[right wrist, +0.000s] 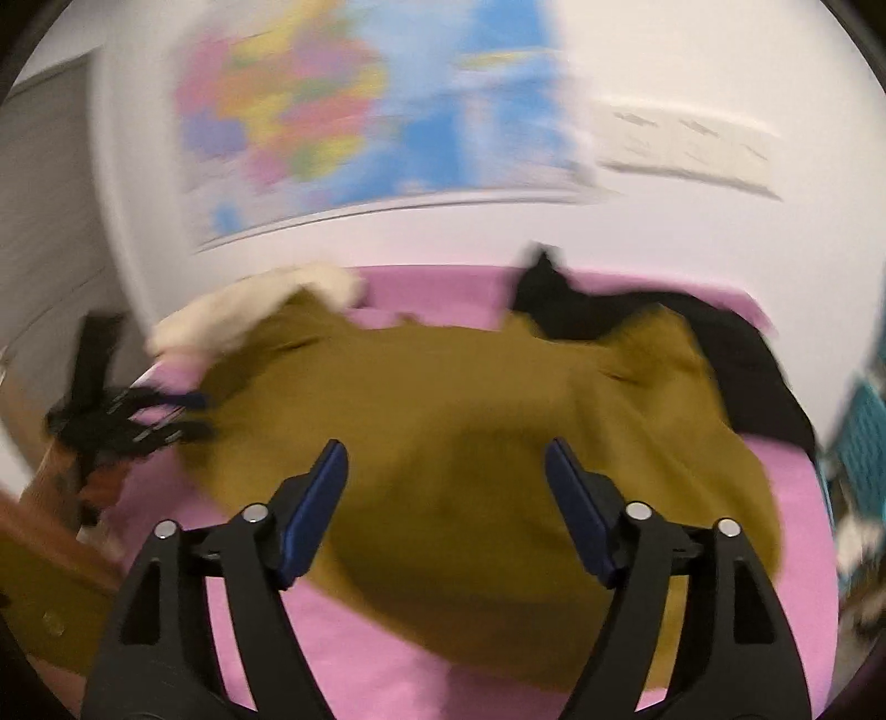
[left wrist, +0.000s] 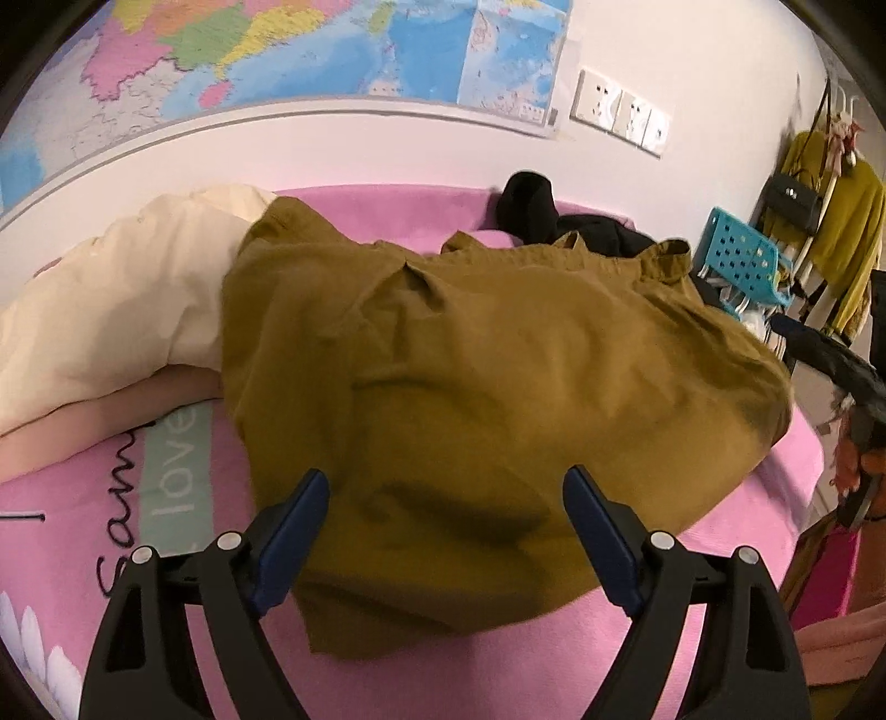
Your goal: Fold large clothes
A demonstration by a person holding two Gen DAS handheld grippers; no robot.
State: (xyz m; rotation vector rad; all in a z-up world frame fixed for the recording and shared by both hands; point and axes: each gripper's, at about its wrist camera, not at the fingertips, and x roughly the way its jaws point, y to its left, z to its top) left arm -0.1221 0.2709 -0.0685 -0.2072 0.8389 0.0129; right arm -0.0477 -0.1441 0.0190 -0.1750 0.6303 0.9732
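A large mustard-brown garment (left wrist: 487, 387) lies spread and rumpled on a pink bed cover (left wrist: 387, 664). My left gripper (left wrist: 446, 482) is open and empty, hovering just above the garment's near hem. In the right wrist view, which is motion-blurred, the same garment (right wrist: 470, 432) covers the middle of the bed cover (right wrist: 360, 653). My right gripper (right wrist: 446, 454) is open and empty above the garment's near part. The left gripper (right wrist: 183, 412) shows at the garment's left edge in that view.
A cream pillow (left wrist: 111, 310) lies at the left, partly under the garment. Black clothes (left wrist: 554, 216) are piled at the back near the wall. A blue perforated chair (left wrist: 742, 260) and a rack with yellow clothes (left wrist: 841, 232) stand to the right. A map (left wrist: 332, 50) hangs on the wall.
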